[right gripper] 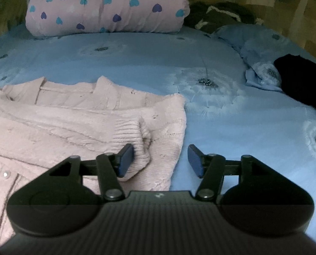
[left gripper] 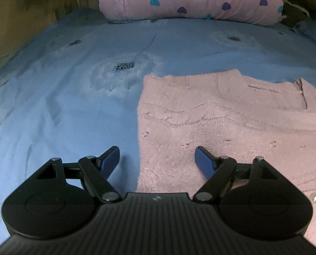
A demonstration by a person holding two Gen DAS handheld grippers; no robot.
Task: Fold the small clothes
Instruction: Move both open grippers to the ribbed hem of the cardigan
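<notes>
A pale pink knitted cardigan (left gripper: pixel 221 127) lies flat on the blue bedspread (left gripper: pixel 62 106), its sleeve folded across the body. My left gripper (left gripper: pixel 157 159) is open and empty, low over the cardigan's left edge. In the right wrist view the cardigan (right gripper: pixel 62 123) fills the lower left, with the ribbed sleeve cuff (right gripper: pixel 136 140) lying on top. My right gripper (right gripper: pixel 161 159) is open and empty over the cardigan's right edge, its left finger beside the cuff.
A rolled pink quilt with heart prints (left gripper: pixel 189 0) lies across the far end of the bed; it also shows in the right wrist view (right gripper: pixel 107 6). A blue pillow (right gripper: pixel 253 42), dark clothes (right gripper: pixel 219 14) and a black garment (right gripper: pixel 302 80) lie at the right.
</notes>
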